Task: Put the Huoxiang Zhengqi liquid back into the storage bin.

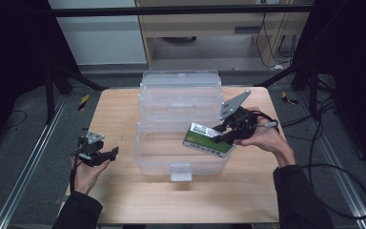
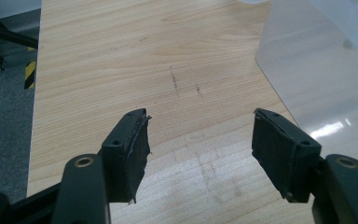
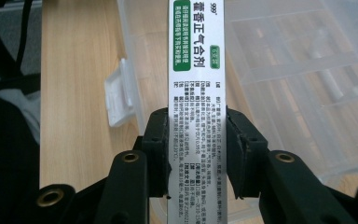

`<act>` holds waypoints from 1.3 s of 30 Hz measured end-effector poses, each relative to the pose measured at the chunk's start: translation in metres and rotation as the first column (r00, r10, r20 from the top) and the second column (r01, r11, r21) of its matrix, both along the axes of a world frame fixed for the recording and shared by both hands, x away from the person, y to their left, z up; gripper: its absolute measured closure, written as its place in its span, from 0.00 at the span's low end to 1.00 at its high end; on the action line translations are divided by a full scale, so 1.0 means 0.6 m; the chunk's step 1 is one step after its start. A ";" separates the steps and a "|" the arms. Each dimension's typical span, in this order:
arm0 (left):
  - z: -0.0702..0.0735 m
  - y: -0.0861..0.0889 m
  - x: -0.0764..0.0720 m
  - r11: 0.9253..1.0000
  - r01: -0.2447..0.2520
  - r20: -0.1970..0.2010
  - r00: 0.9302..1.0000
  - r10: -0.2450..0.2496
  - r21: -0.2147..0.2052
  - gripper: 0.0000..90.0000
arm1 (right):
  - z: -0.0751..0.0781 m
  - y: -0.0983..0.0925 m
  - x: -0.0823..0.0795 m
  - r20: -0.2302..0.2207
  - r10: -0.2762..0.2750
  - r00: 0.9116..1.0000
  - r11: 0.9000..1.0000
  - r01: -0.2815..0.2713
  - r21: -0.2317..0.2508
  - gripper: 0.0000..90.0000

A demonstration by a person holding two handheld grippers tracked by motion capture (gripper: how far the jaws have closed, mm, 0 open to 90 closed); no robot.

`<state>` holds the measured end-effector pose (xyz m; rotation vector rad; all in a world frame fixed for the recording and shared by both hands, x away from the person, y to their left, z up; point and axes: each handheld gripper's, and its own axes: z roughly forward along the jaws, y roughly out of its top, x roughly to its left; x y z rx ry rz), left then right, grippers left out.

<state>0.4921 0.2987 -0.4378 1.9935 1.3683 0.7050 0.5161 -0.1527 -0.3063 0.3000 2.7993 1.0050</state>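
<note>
A clear plastic storage box (image 1: 147, 157) stands open in the middle of the wooden table (image 1: 248, 191), its lid tilted up behind it. My right gripper (image 1: 218, 135) is shut on a white and green medicine carton (image 1: 206, 140), which hangs tilted over the box's right side. In the right gripper view the carton (image 3: 196, 70) runs straight up between the two black jaws, and both pads press its sides over the box (image 3: 279, 70). My left gripper (image 1: 113, 152) rests low at the table's left, open with nothing between its jaws (image 2: 200, 140).
A white latch (image 1: 180, 171) sticks out of the box's front wall. The box's corner (image 2: 317, 79) lies to the right of the left gripper. Bare wood spreads in front of the box and to its left. Dark frame posts and cables ring the table.
</note>
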 end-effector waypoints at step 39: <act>-0.004 0.001 0.002 1.000 0.003 -0.009 1.000 -0.003 0.010 0.40 | -0.073 0.067 0.030 -0.061 0.147 0.987 0.949 -0.158 -0.273 0.71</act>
